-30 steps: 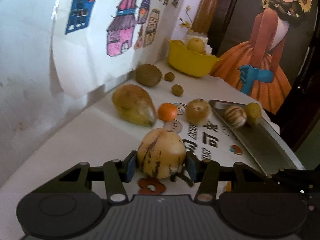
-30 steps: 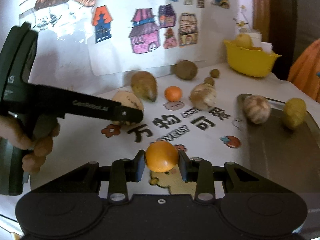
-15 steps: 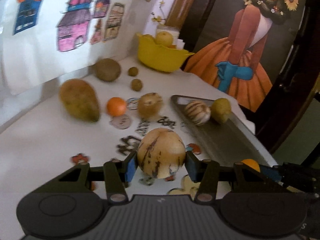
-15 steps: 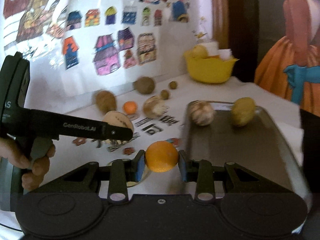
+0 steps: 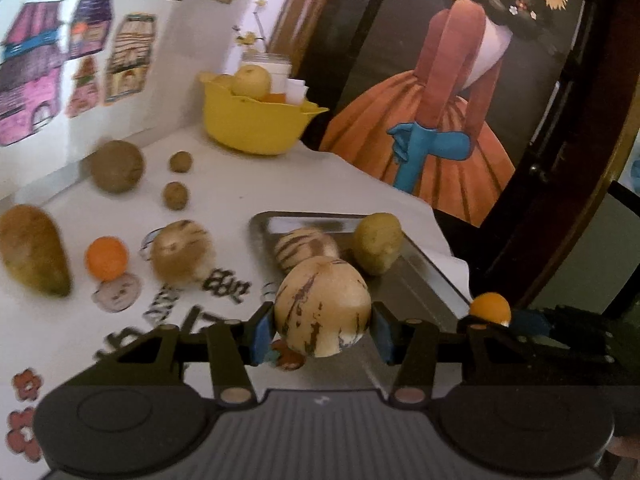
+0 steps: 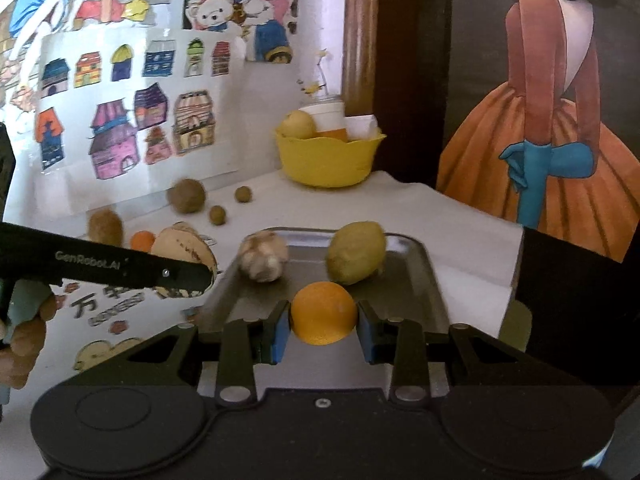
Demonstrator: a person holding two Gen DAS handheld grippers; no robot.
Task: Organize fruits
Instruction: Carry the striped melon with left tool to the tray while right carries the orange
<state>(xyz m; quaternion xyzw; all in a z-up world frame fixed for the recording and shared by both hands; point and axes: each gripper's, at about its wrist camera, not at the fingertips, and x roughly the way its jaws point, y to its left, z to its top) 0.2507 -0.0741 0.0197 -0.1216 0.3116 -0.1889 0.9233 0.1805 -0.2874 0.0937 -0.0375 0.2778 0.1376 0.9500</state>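
— Left wrist view first: what's off to the left of the left hand-held gripper (image 5: 323, 326)?

— On the white worktop (image 5: 256, 192), far to its left, a big brownish pear-shaped fruit (image 5: 32, 250), then a small orange (image 5: 106, 258) just beside it, and a pale striped melon (image 5: 182, 251) a little nearer the middle. Beyond those sit a round brown fruit (image 5: 116, 166) and two little brown ones (image 5: 176, 195).

— And the hand-held gripper itself?

— Its blue pads are clamped on a striped melon (image 5: 322, 306), lifted clear of the surface, right at the near left edge of the metal tray (image 5: 424, 280). Ahead of it in the tray lie another striped fruit (image 5: 306, 246) and a yellow-green one (image 5: 377, 242), close together. Farther ahead stands a yellow bowl (image 5: 256, 128) holding fruit.

— Anything to its right?

— The other tool's tip, carrying an orange fruit (image 5: 490, 309).

— Right wrist view, then?

— To the left of the right hand-held gripper (image 6: 323, 326), a person's hand (image 6: 24, 332) holds the left tool with its melon (image 6: 182, 256) over the worktop. The right one is closed on the orange fruit (image 6: 323, 313), held above the near part of the tray (image 6: 424, 280). Past it lie the pale striped fruit (image 6: 264, 260) and the yellow-green one (image 6: 356, 252).
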